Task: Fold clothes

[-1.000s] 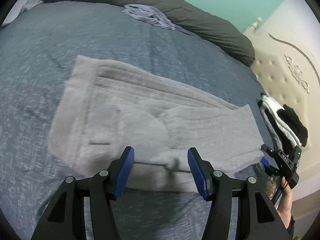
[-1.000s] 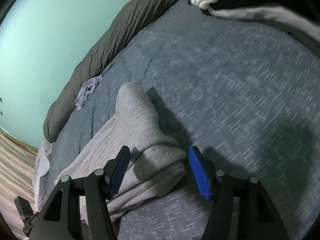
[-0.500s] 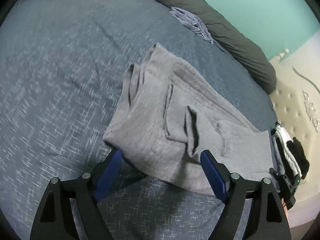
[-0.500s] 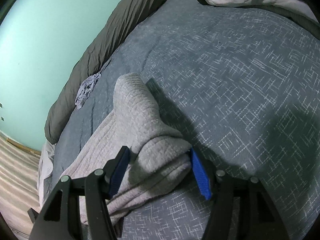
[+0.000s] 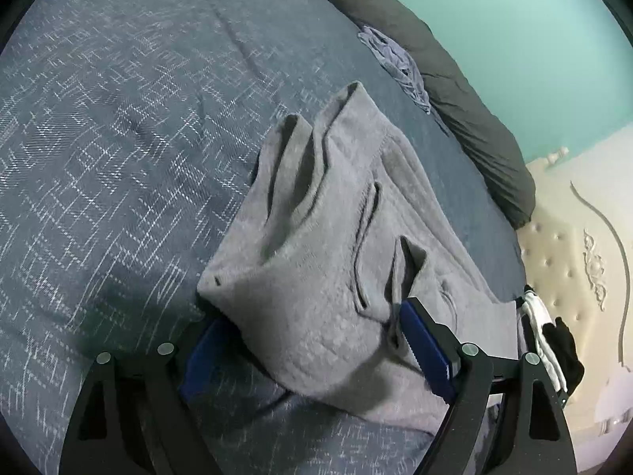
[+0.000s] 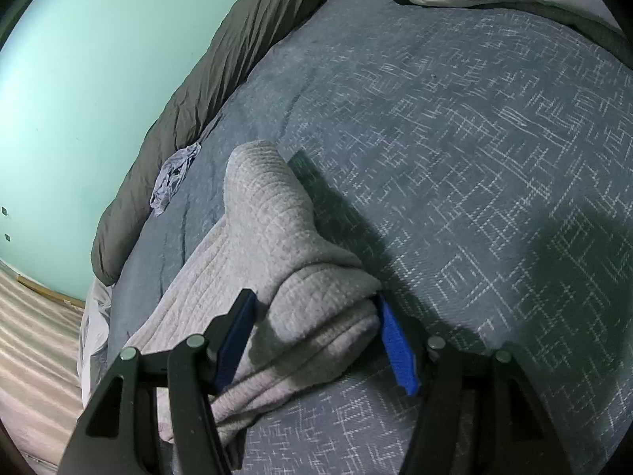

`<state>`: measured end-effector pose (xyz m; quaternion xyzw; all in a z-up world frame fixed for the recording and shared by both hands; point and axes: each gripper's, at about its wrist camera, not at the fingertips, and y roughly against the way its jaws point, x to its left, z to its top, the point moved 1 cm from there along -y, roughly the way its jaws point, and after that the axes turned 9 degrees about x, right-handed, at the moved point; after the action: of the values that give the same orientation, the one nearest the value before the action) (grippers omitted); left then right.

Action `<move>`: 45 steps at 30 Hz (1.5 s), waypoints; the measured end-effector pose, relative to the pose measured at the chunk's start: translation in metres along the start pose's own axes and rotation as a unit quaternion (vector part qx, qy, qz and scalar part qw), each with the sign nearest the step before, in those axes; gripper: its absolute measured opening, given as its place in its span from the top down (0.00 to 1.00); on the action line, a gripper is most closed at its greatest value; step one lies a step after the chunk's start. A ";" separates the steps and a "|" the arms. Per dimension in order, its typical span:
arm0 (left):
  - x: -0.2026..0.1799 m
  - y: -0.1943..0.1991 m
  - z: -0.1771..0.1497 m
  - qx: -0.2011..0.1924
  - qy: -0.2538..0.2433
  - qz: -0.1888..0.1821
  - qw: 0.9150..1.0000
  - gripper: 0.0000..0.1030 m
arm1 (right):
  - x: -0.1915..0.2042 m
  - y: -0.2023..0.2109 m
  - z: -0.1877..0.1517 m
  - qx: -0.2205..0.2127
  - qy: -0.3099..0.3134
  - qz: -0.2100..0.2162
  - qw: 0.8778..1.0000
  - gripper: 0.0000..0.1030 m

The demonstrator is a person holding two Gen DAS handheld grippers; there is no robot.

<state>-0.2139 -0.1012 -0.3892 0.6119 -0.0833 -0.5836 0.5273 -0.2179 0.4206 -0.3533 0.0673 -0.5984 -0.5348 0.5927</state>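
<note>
The grey garment (image 5: 340, 277) lies half-folded on the blue bedspread (image 5: 118, 138), its long axis running from about seven o'clock to one o'clock in the left wrist view. Its near corner sits between the jaws of the left gripper (image 5: 316, 352), which are opening, pads not pressing it. At the other end the right gripper (image 6: 316, 340) brackets a bunched fold; whether its pads pinch cannot be told.

The garment (image 5: 316, 261) lies on the bed (image 5: 118, 118); behind it a crumpled cloth (image 5: 395, 59) rests against the long pillow (image 5: 455, 91) (piled clothes (image 5: 554, 340) at right).
</note>
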 end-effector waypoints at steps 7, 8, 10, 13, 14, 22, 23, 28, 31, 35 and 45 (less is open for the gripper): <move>-0.003 0.000 0.005 -0.020 0.011 -0.013 1.000 0.27 | 0.000 0.000 0.000 -0.001 0.000 0.000 1.000 0.39; -0.004 0.002 0.005 -0.024 0.011 -0.016 1.000 0.37 | 0.000 0.000 -0.001 -0.002 0.000 0.000 1.000 0.39; -0.005 0.004 0.007 -0.024 0.009 -0.027 0.999 0.41 | 0.000 0.000 -0.001 -0.002 -0.001 -0.001 1.000 0.39; -0.004 0.008 0.010 -0.027 0.014 -0.051 0.998 0.40 | 0.001 0.000 -0.001 -0.002 0.000 -0.002 1.000 0.39; -0.002 0.010 0.009 -0.030 0.022 -0.065 0.997 0.38 | 0.001 0.001 -0.001 -0.002 0.000 -0.002 1.000 0.39; 0.001 0.012 -0.012 -0.034 0.014 -0.077 0.996 0.21 | 0.001 0.000 -0.001 -0.001 -0.002 -0.001 1.000 0.39; -0.003 0.007 -0.012 -0.027 0.011 -0.077 0.997 0.19 | 0.001 0.000 -0.002 -0.001 -0.002 -0.001 1.000 0.39; -0.015 -0.006 -0.016 -0.019 -0.010 -0.060 0.998 0.18 | 0.002 0.000 -0.002 -0.002 -0.003 -0.002 1.000 0.39; -0.010 -0.010 -0.010 -0.020 0.015 -0.074 0.997 0.18 | 0.001 0.000 -0.002 -0.001 -0.002 -0.001 1.000 0.39; -0.012 -0.012 -0.005 -0.020 0.019 -0.077 0.997 0.41 | 0.000 0.000 -0.002 0.001 -0.004 0.002 1.000 0.39; -0.049 -0.007 0.004 -0.022 -0.033 -0.037 0.999 0.73 | 0.001 0.001 -0.003 0.002 -0.005 0.002 1.000 0.39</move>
<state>-0.2352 -0.0649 -0.3623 0.5831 -0.0653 -0.6242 0.5158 -0.2158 0.4185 -0.3530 0.0646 -0.6023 -0.5329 0.5908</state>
